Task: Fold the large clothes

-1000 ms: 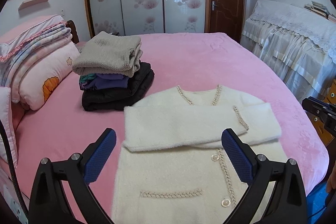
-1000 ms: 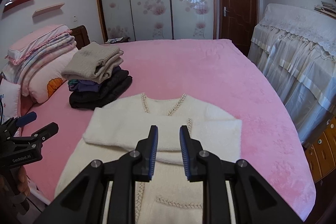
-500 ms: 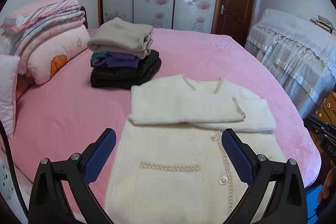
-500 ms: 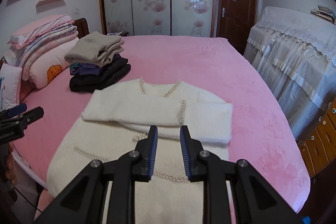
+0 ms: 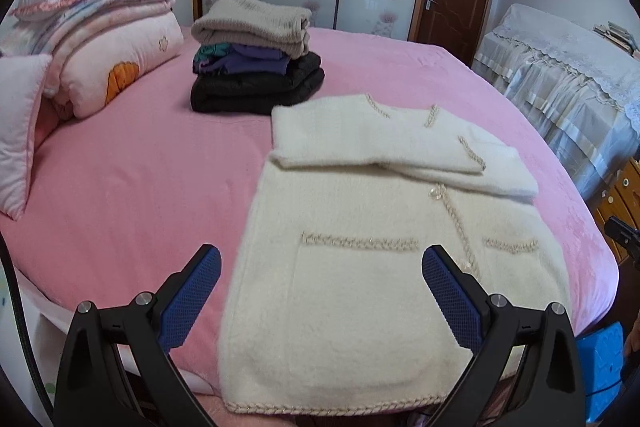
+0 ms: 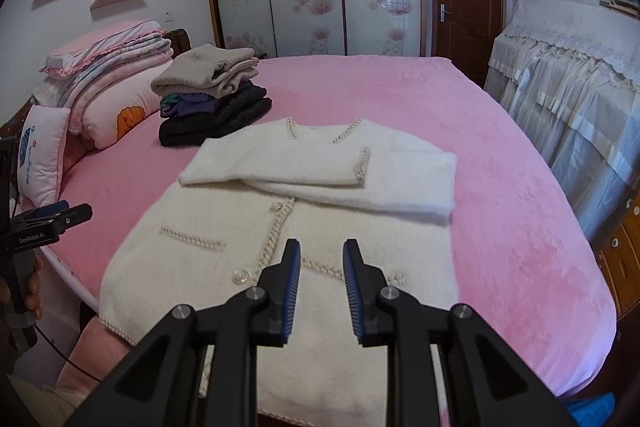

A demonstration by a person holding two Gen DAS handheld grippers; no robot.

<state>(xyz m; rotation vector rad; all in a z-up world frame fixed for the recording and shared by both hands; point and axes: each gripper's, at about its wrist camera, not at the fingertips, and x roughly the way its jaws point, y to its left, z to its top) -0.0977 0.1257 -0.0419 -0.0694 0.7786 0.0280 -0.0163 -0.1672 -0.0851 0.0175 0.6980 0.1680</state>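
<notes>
Cream cardigan (image 5: 360, 247) flat on pink bed (image 5: 140, 187), sleeves folded across; left gripper (image 5: 320, 267) wide apart, right gripper (image 6: 321, 259) slightly parted, both empty.

Cardigan (image 5: 376, 239) on bed (image 5: 132, 195); clothes stack (image 5: 256, 59) behind-left; pillows (image 5: 100, 43) far left.

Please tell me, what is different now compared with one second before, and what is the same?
Both grippers pulled back toward the near edge of the bed, so the cardigan's hem now shows. The right gripper opened slightly; the left gripper stayed wide open. Neither holds anything. The cardigan, sleeves folded across, and the folded clothes stack have not moved.
</notes>
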